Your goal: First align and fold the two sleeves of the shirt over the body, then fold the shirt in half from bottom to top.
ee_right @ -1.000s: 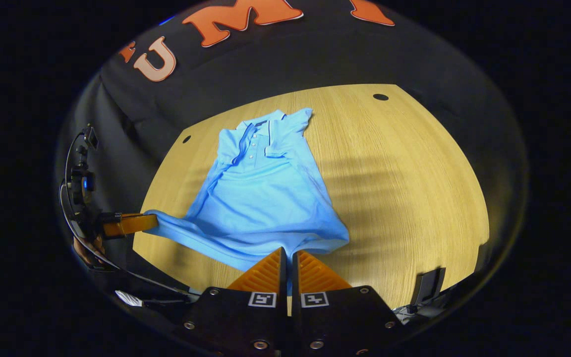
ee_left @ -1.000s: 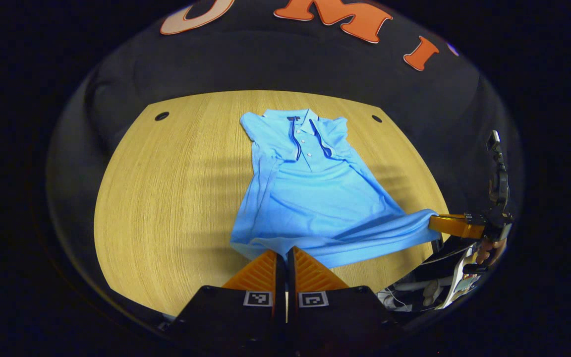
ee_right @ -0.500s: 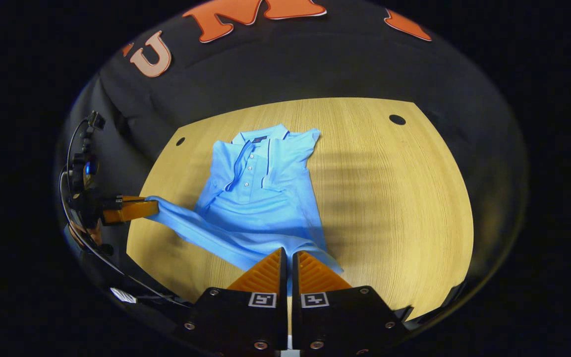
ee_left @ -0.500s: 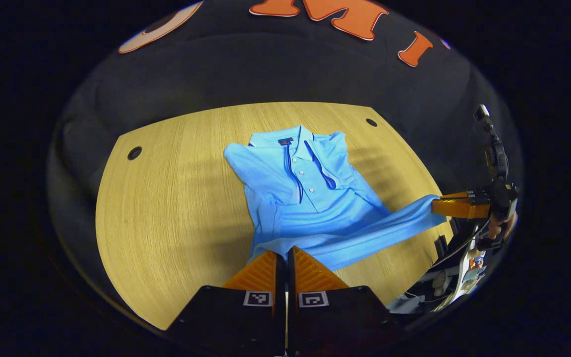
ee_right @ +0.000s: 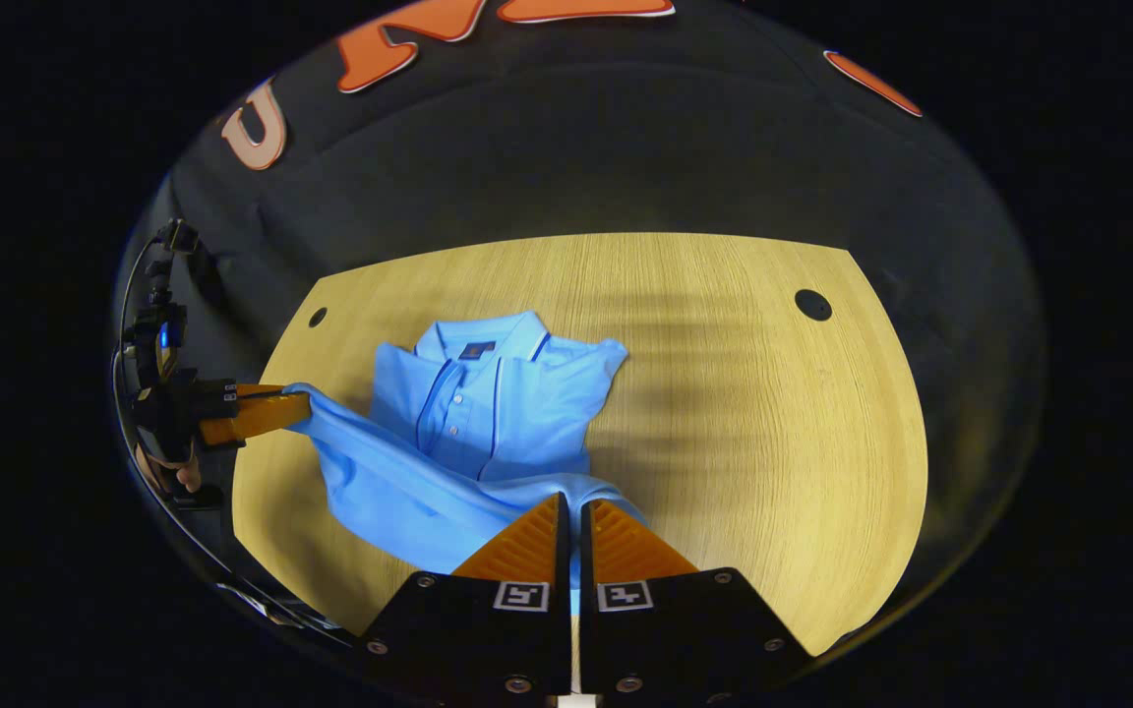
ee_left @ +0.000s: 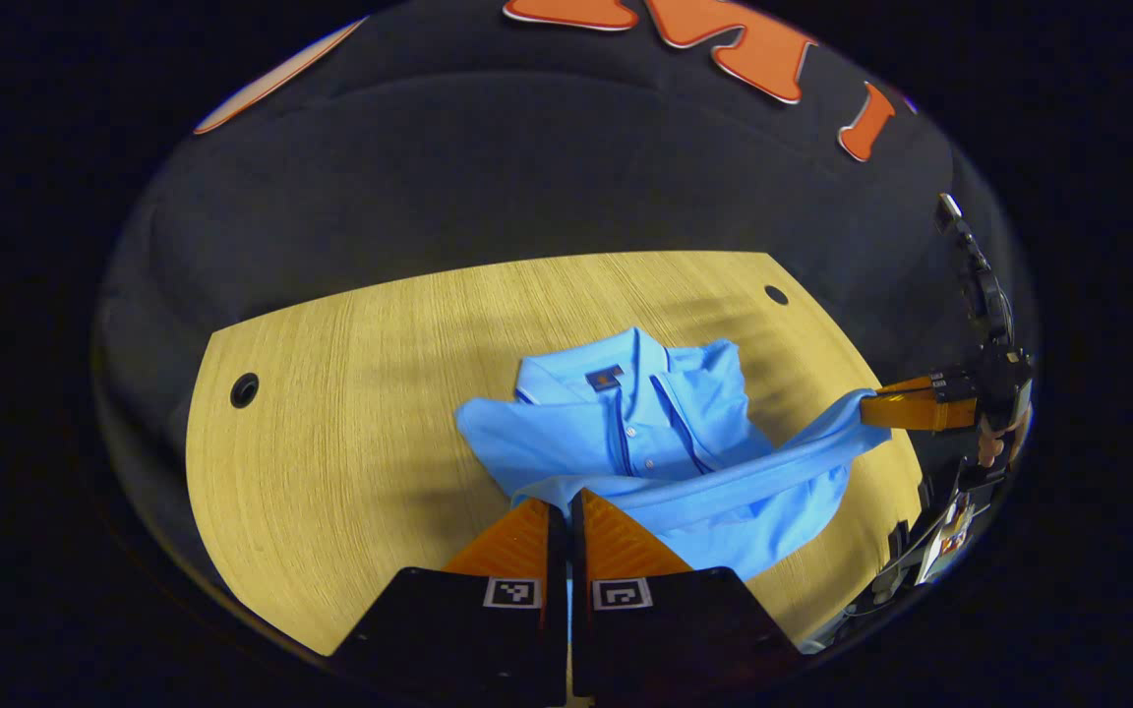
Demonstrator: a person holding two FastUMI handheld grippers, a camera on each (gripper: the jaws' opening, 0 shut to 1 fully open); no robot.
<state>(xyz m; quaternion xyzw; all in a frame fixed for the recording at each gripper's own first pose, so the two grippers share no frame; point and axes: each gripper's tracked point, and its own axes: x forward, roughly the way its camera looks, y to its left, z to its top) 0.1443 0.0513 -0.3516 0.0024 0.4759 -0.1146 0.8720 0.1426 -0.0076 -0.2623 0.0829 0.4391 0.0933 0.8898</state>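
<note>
Shirt: the blue polo shirt (ee_left: pixel 665 433) lies on the wooden table (ee_left: pixel 350 393), collar at the far side, both sleeves folded over the body; its bottom hem is lifted off the table and stretches as a band between the two grippers.
Left gripper: the left gripper (ee_left: pixel 566 503) has its fingers pressed together on one corner of the hem, at 6 o'clock in the left gripper view; in the right gripper view it (ee_right: pixel 306 401) is at 9 o'clock, with a hand (ee_right: pixel 168 462) behind it.
Right gripper: the right gripper (ee_right: pixel 571 506) is closed on the other hem corner; in the left gripper view it (ee_left: pixel 866 408) is at 3 o'clock.
Table holes: one dark round hole (ee_left: pixel 244 389) at 9 o'clock, another (ee_left: pixel 776 294) at 2 o'clock, both apart from the shirt.
Obstacles: the raised hem hides the lower part of the shirt front.
Background: the black cloth wall (ee_left: pixel 488 167) stands behind the table.
</note>
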